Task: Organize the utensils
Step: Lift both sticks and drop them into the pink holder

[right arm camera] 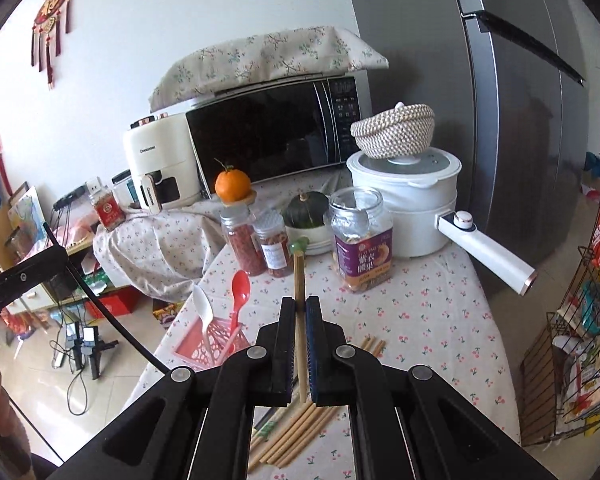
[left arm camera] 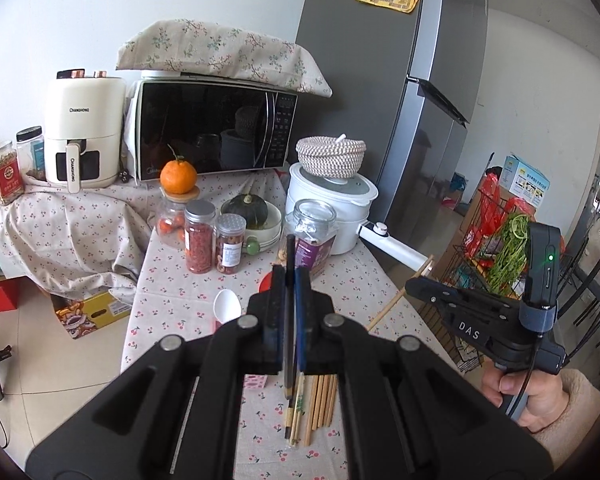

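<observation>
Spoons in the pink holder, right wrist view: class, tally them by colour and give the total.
Red spoon: 1
White spoon: 1
Total: 2, both standing in the pink holder.

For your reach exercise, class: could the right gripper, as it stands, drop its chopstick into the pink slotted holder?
Probably yes: the right gripper holds a wooden chopstick, and the pink slotted holder stands open-topped just leftward, with only two spoons inside.

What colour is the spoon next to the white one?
Red spoon; right wrist view shows it best.
</observation>
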A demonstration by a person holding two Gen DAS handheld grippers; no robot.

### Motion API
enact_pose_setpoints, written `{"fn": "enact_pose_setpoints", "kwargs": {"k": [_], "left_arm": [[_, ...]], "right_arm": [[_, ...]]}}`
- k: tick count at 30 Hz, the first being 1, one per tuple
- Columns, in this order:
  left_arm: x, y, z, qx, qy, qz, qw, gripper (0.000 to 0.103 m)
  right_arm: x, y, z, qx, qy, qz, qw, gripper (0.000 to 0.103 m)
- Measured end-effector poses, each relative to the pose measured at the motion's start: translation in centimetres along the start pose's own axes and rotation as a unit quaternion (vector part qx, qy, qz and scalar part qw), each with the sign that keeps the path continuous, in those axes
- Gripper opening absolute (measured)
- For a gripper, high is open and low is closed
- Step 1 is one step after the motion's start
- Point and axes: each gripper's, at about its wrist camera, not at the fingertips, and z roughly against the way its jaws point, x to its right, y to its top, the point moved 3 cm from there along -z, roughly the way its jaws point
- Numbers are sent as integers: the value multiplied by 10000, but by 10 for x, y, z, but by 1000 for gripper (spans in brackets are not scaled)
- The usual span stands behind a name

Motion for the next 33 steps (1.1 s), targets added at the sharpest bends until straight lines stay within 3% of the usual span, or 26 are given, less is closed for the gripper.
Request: {"fn": "enact_pose_setpoints", "kwargs": {"k": [7,15,22,31,32,33], "left_arm": [[-11,21,10,658,283,88,9974,5],[-27,24,-16,797,581,98,9951,5],[-33,12,-57,402,877,-20,9953,5],[-40,-2,-101,-41,818,92,9966,6],[-39,-2,-103,-42,867,103,9962,10],[-39,-2,-104,-75,881,110,9960,26]], "right_arm": [[-12,24,6,243,221,24,9995,5],[-17,24,4,174,370,40,9992,5],[-17,23,5,155,429,1,9990,5],[-23,27,12,226,511,-36,9984,5],[-24,28,12,250,511,-51,9984,5],[-25,30,13,271,517,-62,9983,5]]}}
